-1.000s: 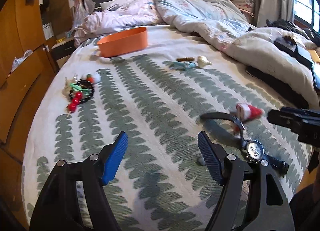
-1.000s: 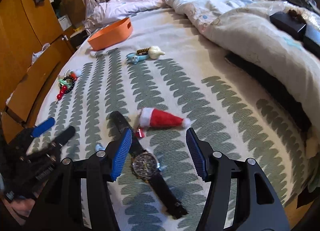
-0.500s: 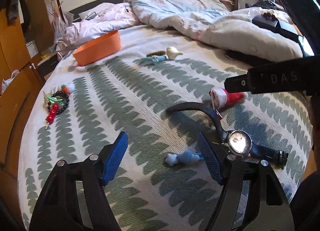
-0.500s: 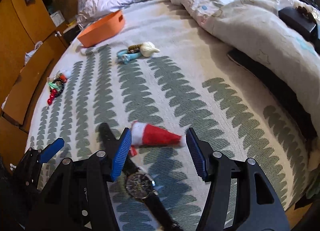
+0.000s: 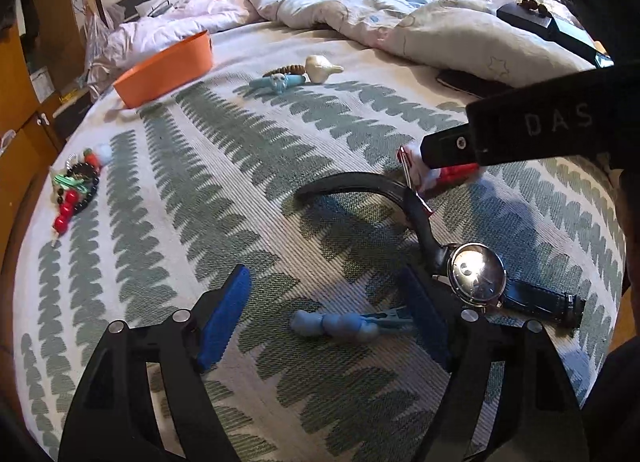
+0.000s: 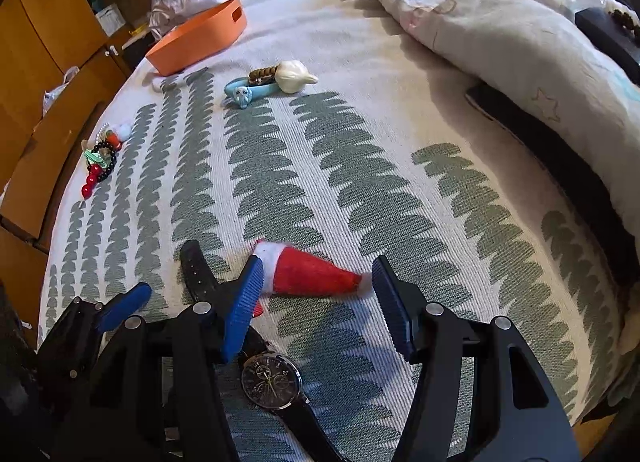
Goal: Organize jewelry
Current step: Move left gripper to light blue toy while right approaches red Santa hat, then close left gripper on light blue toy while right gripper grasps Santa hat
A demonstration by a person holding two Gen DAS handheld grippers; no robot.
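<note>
My left gripper (image 5: 325,290) hangs low over the patterned bedspread, its jaws opening. A blue beaded hair clip (image 5: 344,326) lies between its fingers, untouched by the pads. A black-strapped wristwatch (image 5: 476,276) lies just right of it. My right gripper (image 6: 318,278) is open and straddles a small red Santa-hat clip (image 6: 308,272) on the bed; the same watch (image 6: 272,382) lies under its left finger. An orange tray (image 5: 168,66) sits far back left.
A pile of bead bracelets (image 5: 76,186) lies near the bed's left edge. A blue bangle (image 5: 280,82) and a white shell (image 5: 322,68) sit mid-bed. A rumpled duvet (image 6: 500,22) fills the back right. Wooden cupboards (image 6: 48,42) stand to the left.
Both grippers have moved forward and lower over the bed. The blue clip now lies between the left fingers, and the Santa-hat clip between the right ones.
</note>
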